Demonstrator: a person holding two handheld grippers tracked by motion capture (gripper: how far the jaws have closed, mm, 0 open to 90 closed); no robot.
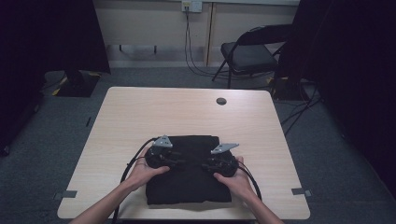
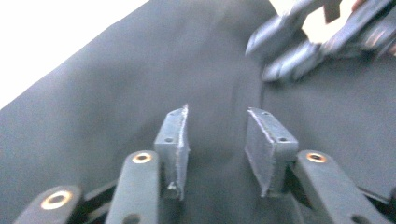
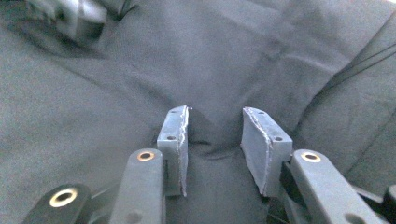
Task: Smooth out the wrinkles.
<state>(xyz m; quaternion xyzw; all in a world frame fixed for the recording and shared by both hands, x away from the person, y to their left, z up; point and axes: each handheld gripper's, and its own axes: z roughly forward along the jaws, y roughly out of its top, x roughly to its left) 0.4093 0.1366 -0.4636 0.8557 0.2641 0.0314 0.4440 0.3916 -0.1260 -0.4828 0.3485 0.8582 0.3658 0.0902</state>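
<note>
A folded black cloth (image 1: 189,170) is lying on the near part of the wooden table (image 1: 140,116). The left gripper (image 2: 217,140) is hanging over the cloth's left side with its jaws partly spread, nothing pinched. The right gripper (image 3: 215,140) is pressing into the cloth's right side, jaws partly spread, with a small bump of cloth between them.

High view: fixed above near table (image 1: 140,116) edge, facing forward and down, well back. Both gripper views: ride low, close over black cloth (image 2: 116,93), looking along their own jaws. All three share that cloth.
</note>
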